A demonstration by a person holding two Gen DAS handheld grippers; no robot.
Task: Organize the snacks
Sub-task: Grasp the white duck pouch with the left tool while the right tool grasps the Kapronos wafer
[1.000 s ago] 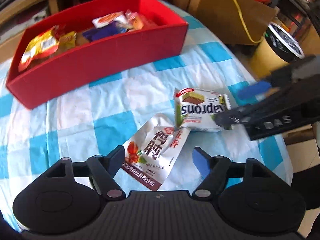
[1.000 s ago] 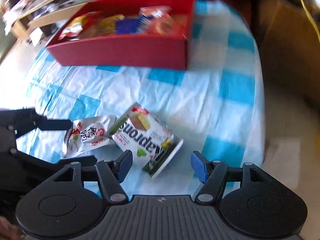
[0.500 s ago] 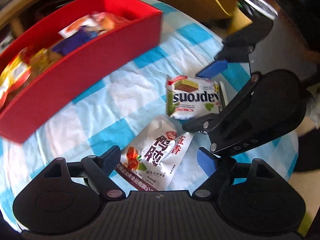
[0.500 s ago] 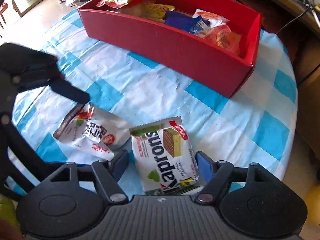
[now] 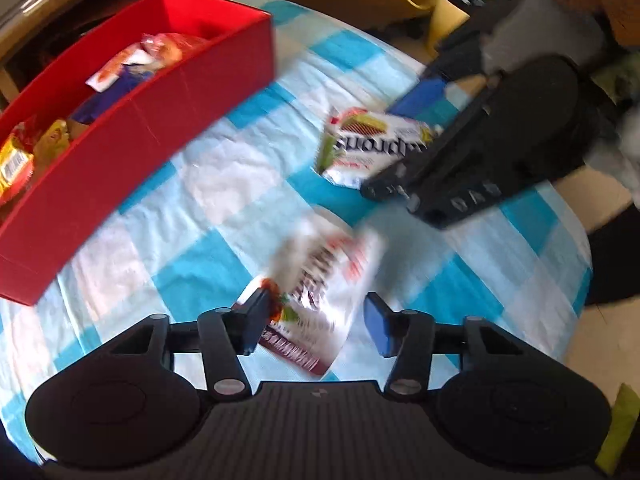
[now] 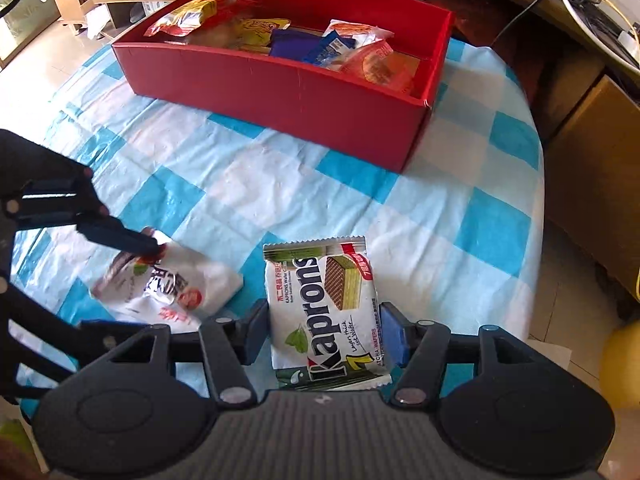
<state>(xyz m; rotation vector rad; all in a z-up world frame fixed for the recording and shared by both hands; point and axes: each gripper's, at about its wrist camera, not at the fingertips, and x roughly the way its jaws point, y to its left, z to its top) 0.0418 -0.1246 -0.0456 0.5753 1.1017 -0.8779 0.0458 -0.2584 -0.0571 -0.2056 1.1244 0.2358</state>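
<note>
A white pouch with red characters (image 5: pixel 320 280) lies on the checked tablecloth between the fingers of my left gripper (image 5: pixel 316 326), which is open around its near end; the view is blurred. It also shows in the right wrist view (image 6: pixel 168 284). A Kaprons wafer pack (image 6: pixel 324 304) lies flat between the fingers of my right gripper (image 6: pixel 324 334), which is open with its pads at the pack's sides. The pack also shows in the left wrist view (image 5: pixel 372 144). A red box (image 6: pixel 304 92) with several snacks stands at the far side.
The round table with the blue and white cloth (image 6: pixel 440 216) drops off at the right. Cardboard boxes (image 6: pixel 592 168) and cables stand beside it. A round bin (image 5: pixel 460 0) stands beyond the table's far edge.
Both grippers have moved forward and down over their packs. The left fingers have narrowed around the white pouch; the right fingers now straddle the Kaprons pack.
</note>
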